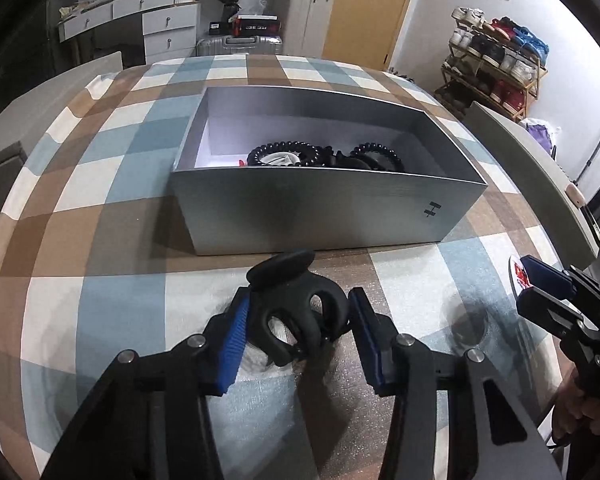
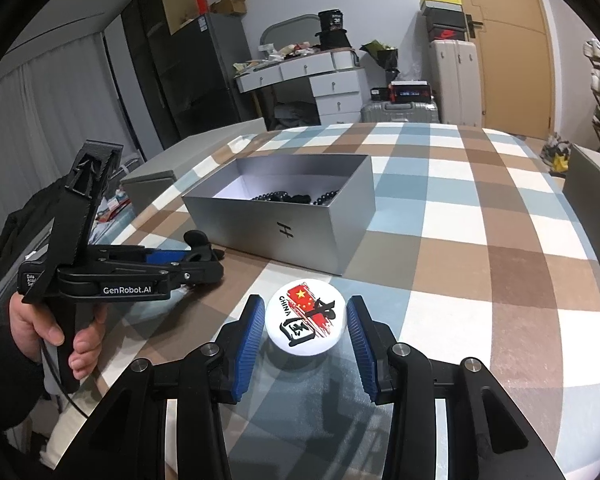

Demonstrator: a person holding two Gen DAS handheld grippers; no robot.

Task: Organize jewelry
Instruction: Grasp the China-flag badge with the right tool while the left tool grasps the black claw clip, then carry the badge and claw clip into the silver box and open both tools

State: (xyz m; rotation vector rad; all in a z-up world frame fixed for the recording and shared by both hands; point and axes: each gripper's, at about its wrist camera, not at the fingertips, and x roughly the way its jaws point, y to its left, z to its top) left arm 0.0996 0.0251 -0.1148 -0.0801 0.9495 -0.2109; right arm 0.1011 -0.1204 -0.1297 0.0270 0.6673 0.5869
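Note:
A black hair claw clip [image 1: 296,308] lies on the checked tablecloth between the fingers of my left gripper [image 1: 298,320]. The jaws are open around it, the left pad touching it, the right pad apart. A white round badge [image 2: 305,320] with a red flag and "CHINA" lies between the open fingers of my right gripper [image 2: 305,330], not touching either pad. An open silver box [image 1: 324,216] stands behind, holding black bead bracelets [image 1: 288,154]. The box also shows in the right wrist view [image 2: 300,236].
The table is covered by a blue, brown and white checked cloth [image 2: 480,240]. Grey chair backs stand at the table's edges [image 1: 532,160]. The left gripper's body and the hand holding it sit at the left of the right wrist view [image 2: 112,276].

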